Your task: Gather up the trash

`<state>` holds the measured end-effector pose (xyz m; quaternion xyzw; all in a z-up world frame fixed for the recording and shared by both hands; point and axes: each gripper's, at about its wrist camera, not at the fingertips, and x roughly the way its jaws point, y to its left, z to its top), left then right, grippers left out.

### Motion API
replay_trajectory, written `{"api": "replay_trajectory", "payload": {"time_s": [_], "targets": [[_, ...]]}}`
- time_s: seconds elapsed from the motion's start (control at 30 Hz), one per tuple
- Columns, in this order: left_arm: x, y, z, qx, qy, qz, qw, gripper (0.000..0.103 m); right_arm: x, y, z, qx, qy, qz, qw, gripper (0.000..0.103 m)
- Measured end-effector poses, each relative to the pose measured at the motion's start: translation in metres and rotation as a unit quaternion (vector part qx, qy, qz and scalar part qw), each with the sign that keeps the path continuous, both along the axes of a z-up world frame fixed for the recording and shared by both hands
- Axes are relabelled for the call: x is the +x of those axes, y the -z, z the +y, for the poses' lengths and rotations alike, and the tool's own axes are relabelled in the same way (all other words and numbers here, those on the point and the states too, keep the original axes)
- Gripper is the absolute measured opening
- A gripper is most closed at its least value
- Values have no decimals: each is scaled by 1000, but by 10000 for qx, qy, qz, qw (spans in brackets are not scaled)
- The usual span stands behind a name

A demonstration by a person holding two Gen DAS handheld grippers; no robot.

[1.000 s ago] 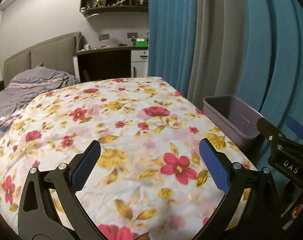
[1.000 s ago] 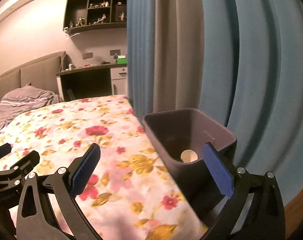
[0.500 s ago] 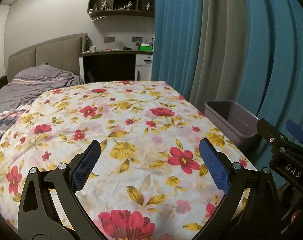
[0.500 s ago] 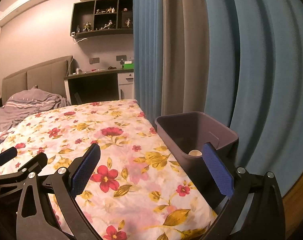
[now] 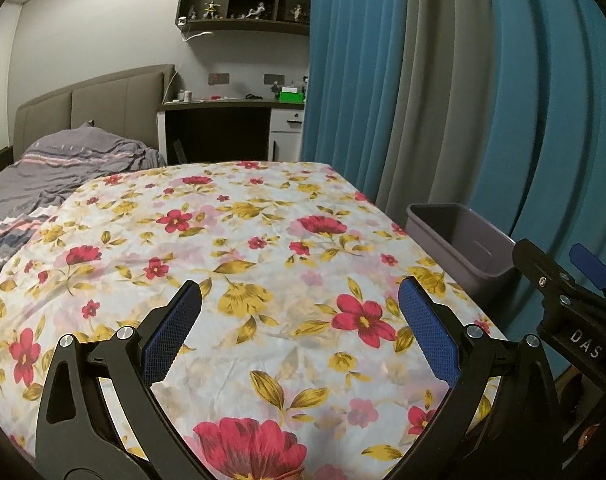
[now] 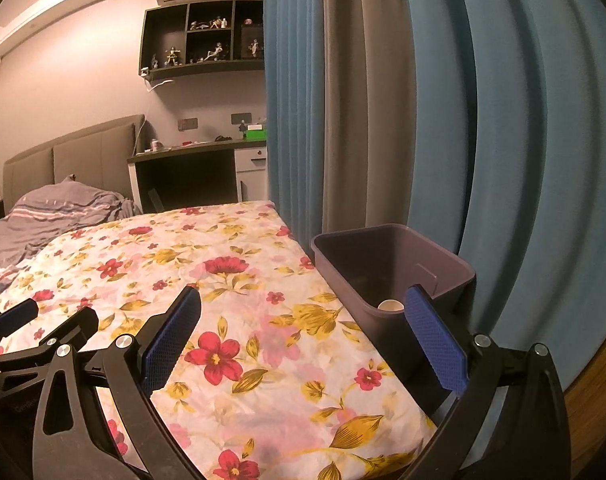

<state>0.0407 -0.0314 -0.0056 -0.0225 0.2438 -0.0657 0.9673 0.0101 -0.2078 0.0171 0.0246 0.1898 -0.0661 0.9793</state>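
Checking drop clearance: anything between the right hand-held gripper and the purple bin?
Nothing visible. The right hand-held gripper is open and empty over the floral sheet; the purple bin sits beside the bed edge, top open, a small round item inside.

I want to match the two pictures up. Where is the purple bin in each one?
Left wrist view: the purple bin is at mid-right, beside the flowered bedspread's right edge.
Right wrist view: the bin is right of centre, partly behind the right gripper's right finger.
Shared landmark: the green box on the desk.
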Motion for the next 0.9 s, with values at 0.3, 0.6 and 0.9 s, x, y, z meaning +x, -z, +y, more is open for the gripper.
{"api": "replay_trajectory", "payload": {"time_s": [0.3, 0.6, 0.9], "targets": [[0, -1, -4, 6, 39, 2, 10000, 97, -1, -1, -2, 33, 40, -17, 10000, 97], [0, -1, -5, 3, 51, 0, 10000, 97, -1, -1, -5, 45, 62, -18, 10000, 97], [0, -1, -5, 1, 44, -2, 10000, 97, -1, -1, -6, 53, 65, -21, 10000, 97]]}}
